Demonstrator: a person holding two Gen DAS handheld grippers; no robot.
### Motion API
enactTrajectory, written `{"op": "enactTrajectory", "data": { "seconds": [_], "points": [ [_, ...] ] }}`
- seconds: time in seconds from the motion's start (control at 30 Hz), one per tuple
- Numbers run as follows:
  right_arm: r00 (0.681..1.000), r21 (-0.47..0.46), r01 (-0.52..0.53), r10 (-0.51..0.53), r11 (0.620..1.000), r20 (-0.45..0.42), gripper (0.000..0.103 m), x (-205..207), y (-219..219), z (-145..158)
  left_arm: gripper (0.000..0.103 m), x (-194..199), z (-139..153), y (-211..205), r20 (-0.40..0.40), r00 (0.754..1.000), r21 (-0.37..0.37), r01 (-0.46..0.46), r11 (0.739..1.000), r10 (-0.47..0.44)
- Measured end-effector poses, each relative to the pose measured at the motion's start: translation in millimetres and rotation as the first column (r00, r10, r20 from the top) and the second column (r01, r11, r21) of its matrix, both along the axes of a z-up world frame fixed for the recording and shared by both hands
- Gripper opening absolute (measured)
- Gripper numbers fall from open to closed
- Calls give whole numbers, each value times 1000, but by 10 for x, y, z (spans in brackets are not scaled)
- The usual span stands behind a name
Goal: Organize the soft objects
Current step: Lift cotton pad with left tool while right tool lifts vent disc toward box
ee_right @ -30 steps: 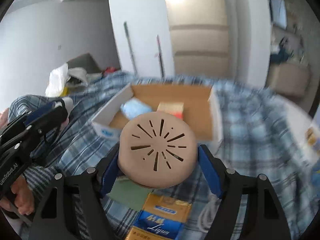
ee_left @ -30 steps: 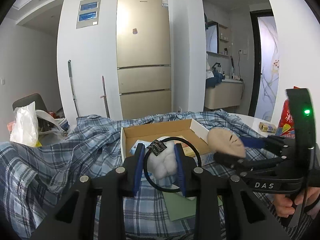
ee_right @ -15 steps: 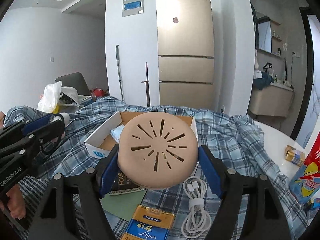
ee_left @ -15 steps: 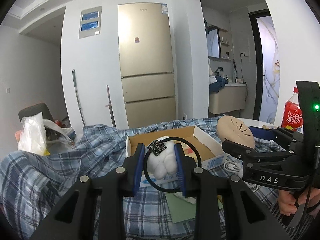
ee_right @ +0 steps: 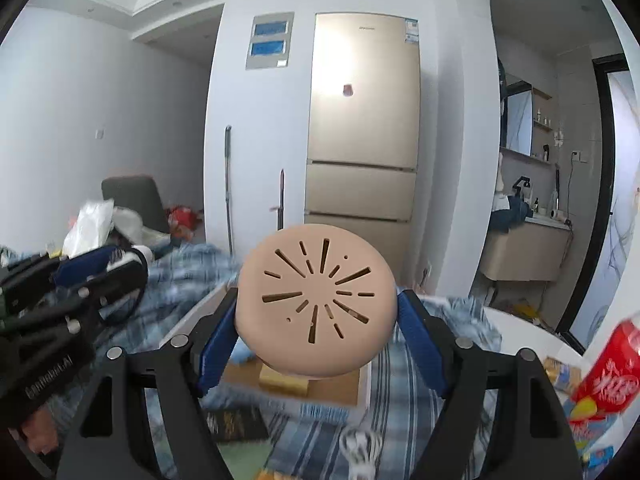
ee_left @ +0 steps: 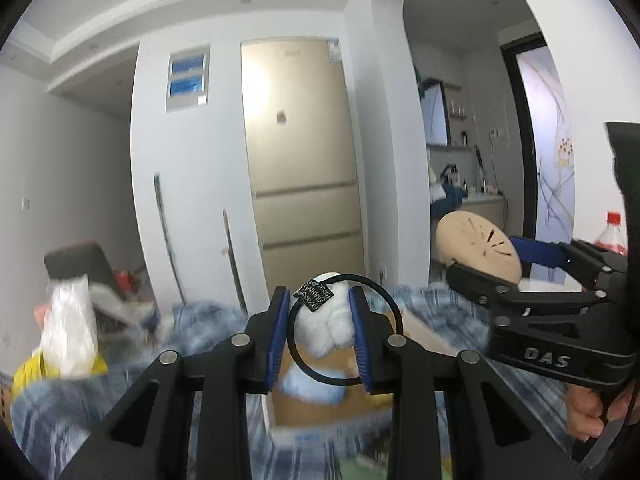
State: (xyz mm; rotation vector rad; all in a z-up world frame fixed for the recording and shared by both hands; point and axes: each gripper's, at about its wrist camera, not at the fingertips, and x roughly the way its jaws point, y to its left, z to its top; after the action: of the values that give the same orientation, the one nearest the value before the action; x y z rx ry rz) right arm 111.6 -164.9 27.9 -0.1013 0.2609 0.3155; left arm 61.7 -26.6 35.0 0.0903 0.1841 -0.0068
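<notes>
Two grippers: each is seen holding one soft item above an open cardboard box [ee_right: 332, 390] on a blue checked cloth [ee_right: 404, 364].
Left gripper [ee_left: 320, 336]: its blue pads are pressed narrowly on a white fluffy hair tie [ee_left: 328, 328], whose thin black loop hangs free.
Right gripper [ee_right: 316, 328]: its jaws are set wide and clamped on the sides of a round beige sponge [ee_right: 316, 300] with cut slits.
Handling: both items are judged light and squashy; the sponge is best taken across its rim, the hair tie by its fluffy body.
Pose: both grippers are held nearly level, tipped slightly down, side by side.
Hands: fingers are wrapped around each handle.
</notes>
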Motion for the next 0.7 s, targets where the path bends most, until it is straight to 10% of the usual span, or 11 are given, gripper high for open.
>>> {"op": "enactTrajectory", "data": {
  "seconds": [0.37,0.7],
  "points": [
    [988,89,93,-103,992,114,76,529,-99,396,30,480,432,-120,137,991,-27,12,1000,-8],
    [989,106,116,-125,988,84,76,763,-140,188,30,872,69,-57,64,998,-14,-6,1000,7]
  ]
}}
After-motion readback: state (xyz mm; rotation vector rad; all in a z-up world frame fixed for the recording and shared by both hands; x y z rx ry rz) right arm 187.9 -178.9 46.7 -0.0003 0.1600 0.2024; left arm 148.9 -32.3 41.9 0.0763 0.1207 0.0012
